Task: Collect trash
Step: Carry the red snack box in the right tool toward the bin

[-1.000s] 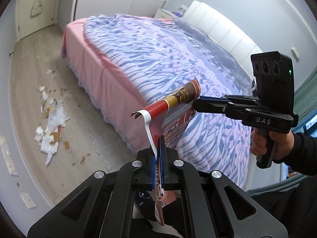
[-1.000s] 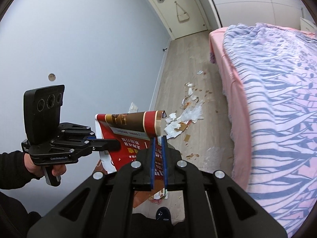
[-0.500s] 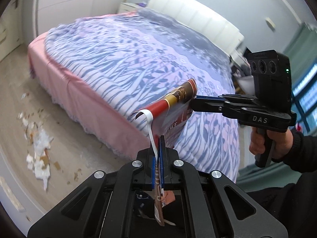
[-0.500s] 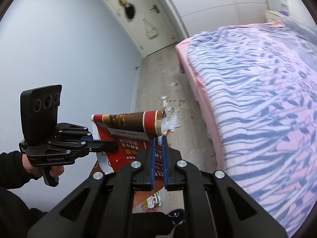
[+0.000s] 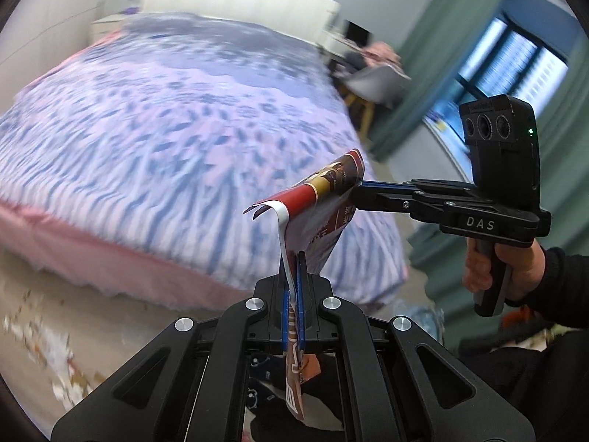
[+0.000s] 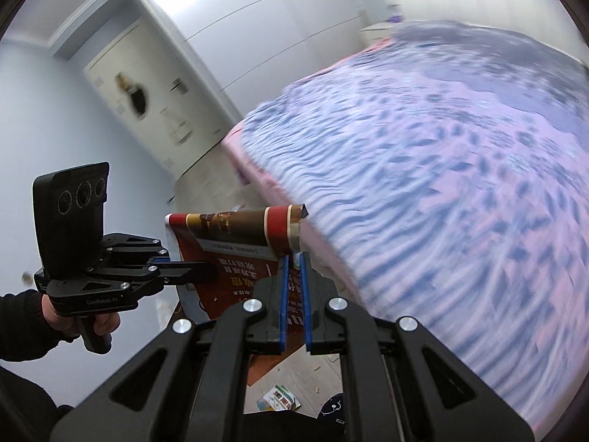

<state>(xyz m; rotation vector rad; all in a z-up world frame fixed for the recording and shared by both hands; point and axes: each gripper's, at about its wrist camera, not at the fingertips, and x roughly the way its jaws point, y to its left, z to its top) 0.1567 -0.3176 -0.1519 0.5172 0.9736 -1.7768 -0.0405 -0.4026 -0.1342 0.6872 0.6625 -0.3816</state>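
Glossy paper flyer point(image 5: 324, 202), matt black probably plastic claw point(image 5: 292, 258)

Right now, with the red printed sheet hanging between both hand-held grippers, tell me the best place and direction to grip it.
Grip the red printed sheet at its two side edges, one from each side, as the left hand-held gripper and right hand-held gripper do now. It is thin and limp with a curled top, so opposite edge pinches probably keep it spread.
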